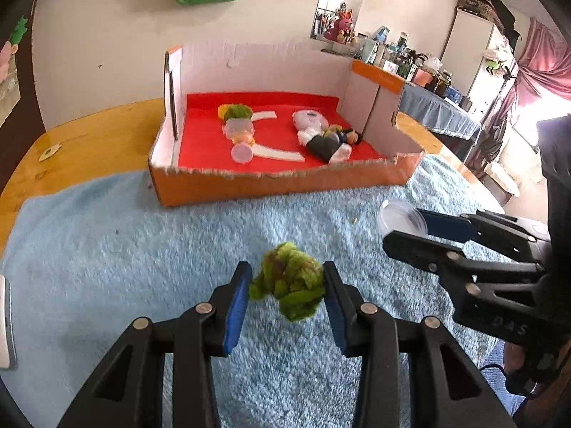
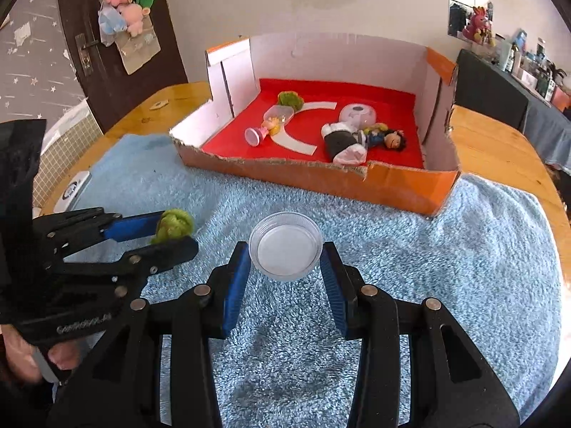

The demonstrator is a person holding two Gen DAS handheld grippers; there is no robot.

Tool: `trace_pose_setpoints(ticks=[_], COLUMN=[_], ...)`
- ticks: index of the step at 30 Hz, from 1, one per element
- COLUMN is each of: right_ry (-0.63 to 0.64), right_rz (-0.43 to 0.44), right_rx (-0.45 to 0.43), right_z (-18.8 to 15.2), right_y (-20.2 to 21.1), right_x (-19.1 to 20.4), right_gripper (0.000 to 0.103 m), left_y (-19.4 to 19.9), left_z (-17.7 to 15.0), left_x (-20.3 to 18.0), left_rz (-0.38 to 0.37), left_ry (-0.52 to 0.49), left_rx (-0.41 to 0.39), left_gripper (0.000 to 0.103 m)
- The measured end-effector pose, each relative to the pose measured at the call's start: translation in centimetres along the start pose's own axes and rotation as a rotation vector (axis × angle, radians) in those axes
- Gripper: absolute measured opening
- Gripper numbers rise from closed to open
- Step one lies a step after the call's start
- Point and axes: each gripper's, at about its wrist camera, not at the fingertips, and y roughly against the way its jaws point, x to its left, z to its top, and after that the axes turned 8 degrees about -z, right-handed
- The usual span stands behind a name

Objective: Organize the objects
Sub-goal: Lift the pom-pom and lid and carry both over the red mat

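1. The left gripper (image 1: 287, 280) clamps a fuzzy green tuft (image 1: 289, 287) between its blue pads, held above the light blue towel (image 1: 142, 249).
2. The right gripper (image 2: 285, 262) grips a clear round plastic lid (image 2: 285, 249) by its rim, also above the towel.
3. Beyond both, at the towel's far edge, an orange cardboard box (image 2: 321, 178) with a red floor holds a doll (image 2: 378, 139), a small bottle (image 2: 271, 121) and another green tuft (image 2: 289, 99).
4. The towel lies on a wooden table (image 2: 499, 142).

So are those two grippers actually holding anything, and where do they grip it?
Yes. The left gripper squeezes a green fuzzy tuft by its sides; the right gripper clamps a clear round lid across its rim.
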Motion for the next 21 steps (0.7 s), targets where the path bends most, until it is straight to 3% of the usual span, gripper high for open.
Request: trace_pose_setpoints(ticks=[21], right_ry=[-0.004], right_rz=[0.034], right_rx=[-0.061], right_z=[4.8], right_y=[1.3], right_x=[-1.2], right_gripper=[0.039], left_y=[-0.3], left_z=[7.2], left_x=[0.4], left_rz=[0.012], left_ry=[-0.021], left_rx=[-0.064], left_gripper=[0.042])
